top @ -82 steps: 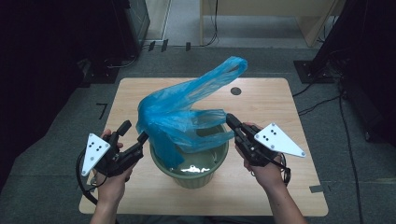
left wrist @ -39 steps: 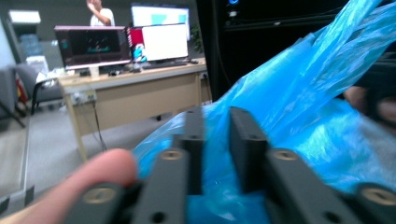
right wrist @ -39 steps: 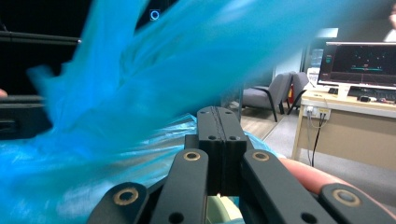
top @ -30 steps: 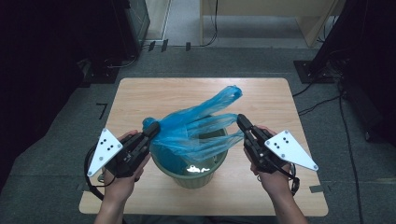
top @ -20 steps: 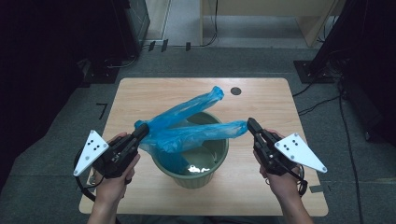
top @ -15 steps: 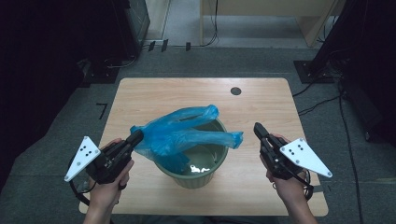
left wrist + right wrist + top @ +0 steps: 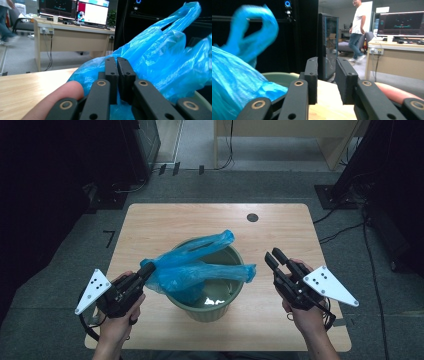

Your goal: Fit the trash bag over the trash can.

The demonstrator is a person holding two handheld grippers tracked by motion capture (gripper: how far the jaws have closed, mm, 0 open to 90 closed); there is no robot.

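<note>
A blue plastic bag [image 7: 195, 265] lies slumped across the mouth of a green bin [image 7: 210, 302] at the table's near middle. My left gripper [image 7: 148, 268] reaches the bag's left edge. In the left gripper view its jaws [image 7: 117, 72] stand almost together, a thin slit between them and the blue bag [image 7: 160, 60] bunched around and under them. They have just been opening slightly with the film still pinched. My right gripper [image 7: 272, 256] is right of the bin, clear of the bag's right end [image 7: 248, 271]. Its jaws [image 7: 325, 80] have just been opening and hold nothing.
The wooden table [image 7: 150, 225] has a small dark round hole [image 7: 252, 217] at its far side. Dark cabinets stand on both sides. A desk with monitors [image 7: 75, 27] and a person walking [image 7: 358, 32] are well beyond the table.
The bag has sunk from above the bin onto its rim. Both hands moved down and outward. The right gripper opened and let go of the bag's right end.
</note>
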